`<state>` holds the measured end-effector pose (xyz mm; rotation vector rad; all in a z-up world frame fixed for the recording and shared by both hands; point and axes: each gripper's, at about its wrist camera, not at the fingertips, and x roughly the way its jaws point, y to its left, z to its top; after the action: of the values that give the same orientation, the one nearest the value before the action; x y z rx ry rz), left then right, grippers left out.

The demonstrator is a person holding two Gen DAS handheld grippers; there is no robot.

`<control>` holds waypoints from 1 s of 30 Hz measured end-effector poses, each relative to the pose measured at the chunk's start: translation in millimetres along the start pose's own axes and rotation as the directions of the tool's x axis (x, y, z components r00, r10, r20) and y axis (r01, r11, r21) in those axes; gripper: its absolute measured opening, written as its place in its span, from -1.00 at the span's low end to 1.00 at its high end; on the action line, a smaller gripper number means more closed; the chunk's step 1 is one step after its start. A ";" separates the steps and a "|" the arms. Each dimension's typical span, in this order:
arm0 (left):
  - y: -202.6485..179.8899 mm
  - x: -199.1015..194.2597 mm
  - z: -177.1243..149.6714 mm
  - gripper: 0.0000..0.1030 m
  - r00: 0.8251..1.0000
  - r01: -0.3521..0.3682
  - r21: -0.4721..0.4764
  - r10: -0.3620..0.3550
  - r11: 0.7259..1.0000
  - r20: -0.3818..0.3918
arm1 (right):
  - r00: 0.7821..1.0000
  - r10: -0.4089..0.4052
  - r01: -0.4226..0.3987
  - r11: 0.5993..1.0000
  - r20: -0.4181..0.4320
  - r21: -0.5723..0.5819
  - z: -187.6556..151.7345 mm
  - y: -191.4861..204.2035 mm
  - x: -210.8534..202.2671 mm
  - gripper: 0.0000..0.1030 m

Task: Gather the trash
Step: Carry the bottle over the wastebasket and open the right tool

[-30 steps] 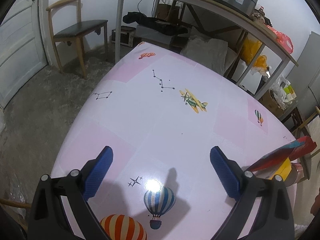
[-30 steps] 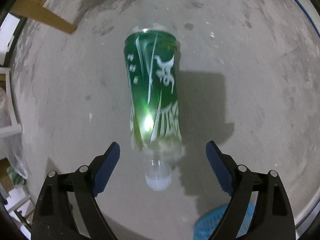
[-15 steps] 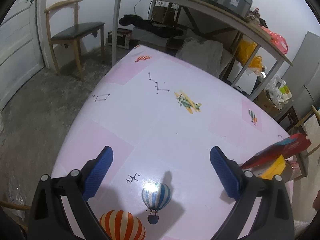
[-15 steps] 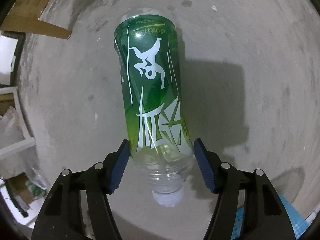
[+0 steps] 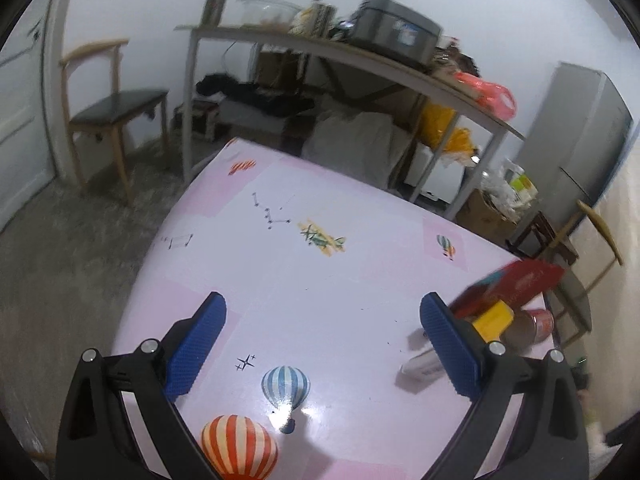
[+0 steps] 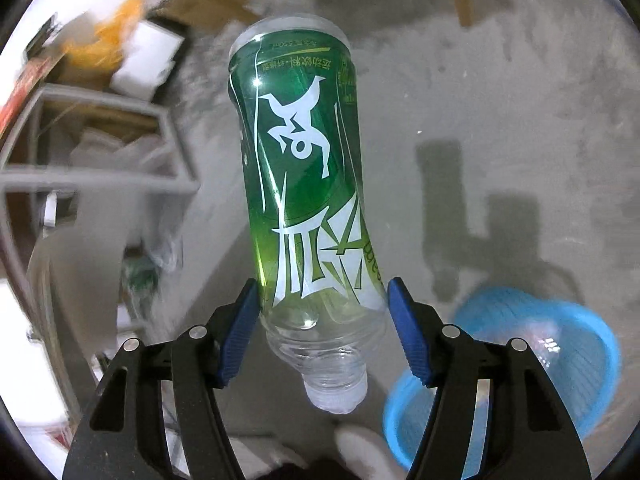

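We've lifted the bottle (image 6: 308,184) off the floor, right gripper (image 6: 320,328) clamped on it; left gripper (image 5: 324,344) gapes empty; basket (image 6: 592,360) next.

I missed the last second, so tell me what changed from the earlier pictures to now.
The right gripper closed on the green-labelled plastic bottle lying on the floor and lifted it; a blue basket has come into view beneath. The left gripper rose slightly over the pink table, open and empty as before.
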<state>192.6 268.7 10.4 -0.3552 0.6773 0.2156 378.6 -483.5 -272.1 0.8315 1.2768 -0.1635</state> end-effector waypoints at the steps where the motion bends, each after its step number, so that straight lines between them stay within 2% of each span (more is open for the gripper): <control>1: -1.5 -2.4 -1.6 0.85 1.000 0.007 0.013 -0.007 1.000 0.003 | 0.999 -0.033 0.034 0.999 0.023 -0.038 -23.9 0.7 -27.1 0.19; 3: -4.9 -7.5 -6.2 0.85 1.000 0.026 0.043 -0.027 0.999 0.006 | 0.996 -0.078 0.081 0.994 0.048 -0.068 -42.9 -7.7 -46.3 0.19; 4: -6.6 -10.8 -9.3 0.85 0.999 0.035 0.057 -0.036 0.998 0.008 | 0.991 -0.119 0.124 0.989 0.061 -0.079 -65.8 -15.2 -62.1 0.19; 5: -8.5 -13.1 -11.4 0.85 0.999 0.043 0.070 -0.044 0.997 0.010 | 0.987 -0.150 0.155 0.984 0.063 -0.084 -69.5 -25.9 -68.3 0.19; 6: -10.0 -15.8 -13.8 0.85 0.999 0.050 0.081 -0.051 0.995 0.012 | 0.979 -0.193 0.198 0.977 0.064 -0.084 -90.0 -41.6 -75.1 0.19; 7: -12.5 -19.7 -16.8 0.85 0.998 0.061 0.095 -0.062 0.994 0.015 | 0.970 -0.238 0.242 0.967 0.056 -0.078 -108.6 -54.0 -77.8 0.19; 8: -13.8 -22.8 -18.7 0.85 0.997 0.069 0.103 -0.071 0.992 0.015 | 0.966 -0.255 0.258 0.964 0.045 -0.070 -112.7 -59.2 -71.9 0.19; 10: -16.6 -30.3 -23.5 0.85 0.995 0.099 0.108 -0.101 0.989 0.018 | 0.966 -0.258 0.258 0.966 -0.016 -0.005 -129.1 -87.9 -60.0 0.19; 12: -17.7 -35.9 -29.0 0.85 0.991 0.133 0.099 -0.134 0.986 0.010 | 0.966 -0.253 0.255 0.966 -0.049 0.034 -132.2 -98.5 -40.7 0.20; 15: -23.5 -43.5 -35.2 0.85 0.985 0.173 0.105 -0.174 0.979 0.004 | 0.963 -0.263 0.269 0.957 -0.063 0.111 -130.3 -119.6 -8.6 0.22; 17: -28.1 -46.9 -37.8 0.85 0.981 0.192 0.117 -0.193 0.974 0.000 | 0.952 -0.303 0.307 0.941 -0.048 0.143 -131.5 -122.6 11.2 0.28; 20: -34.2 -50.2 -41.7 0.85 0.973 0.230 0.129 -0.232 0.964 -0.006 | 0.950 -0.312 0.311 0.935 -0.018 0.170 -142.3 -125.9 7.5 0.42; 22: -38.1 -50.7 -44.6 0.85 0.968 0.250 0.139 -0.251 0.958 -0.012 | 0.950 -0.312 0.305 0.932 0.008 0.196 -152.3 -127.1 2.3 0.42; 25: -43.7 -52.0 -49.9 0.85 0.962 0.272 0.161 -0.273 0.949 -0.016 | 0.951 -0.306 0.293 0.934 0.036 0.203 -176.7 -133.2 -32.6 0.42; 30: -46.6 -53.9 -60.0 0.85 0.956 0.291 0.183 -0.291 0.939 -0.025 | 0.932 -0.344 0.319 0.928 0.115 0.191 -203.4 -118.7 -73.2 0.42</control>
<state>131.6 198.3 13.4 -0.2727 0.6281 -0.1288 132.7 -463.7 -271.3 0.7263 1.2684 -0.6032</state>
